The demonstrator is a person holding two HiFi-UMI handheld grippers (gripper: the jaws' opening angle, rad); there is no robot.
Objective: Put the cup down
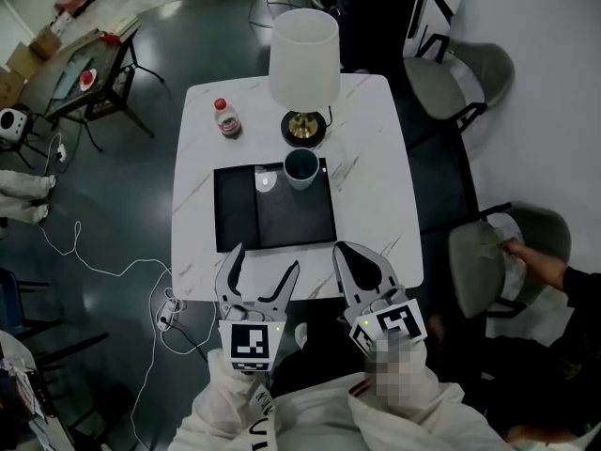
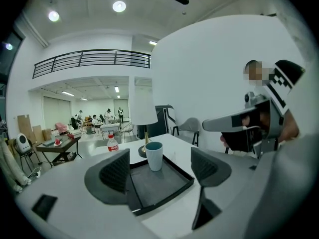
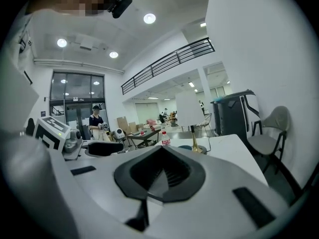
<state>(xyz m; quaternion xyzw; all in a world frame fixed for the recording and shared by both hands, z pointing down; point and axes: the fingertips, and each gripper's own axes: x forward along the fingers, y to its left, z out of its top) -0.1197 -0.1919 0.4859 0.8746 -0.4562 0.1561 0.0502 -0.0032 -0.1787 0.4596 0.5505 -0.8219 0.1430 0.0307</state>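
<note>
The cup (image 1: 300, 168), pale with a dark teal inside, stands upright in the far right corner of the black tray (image 1: 239, 219) on the white marble table (image 1: 376, 214). In the left gripper view the cup (image 2: 153, 156) stands on the tray (image 2: 167, 185), well ahead of the jaws. My left gripper (image 1: 264, 263) hangs open and empty over the table's near edge. Beside it, my right gripper (image 1: 349, 256) is shut with nothing held; its pads (image 3: 172, 176) meet. Both grippers are well apart from the cup.
Behind the tray stand a lamp (image 1: 304, 59) with a white shade and brass base, and a red-labelled bottle (image 1: 225, 117). Grey chairs (image 1: 460, 78) stand to the right, where a person's hand (image 1: 531, 255) reaches in. A side table (image 1: 94, 78) and floor cables (image 1: 103, 271) lie left.
</note>
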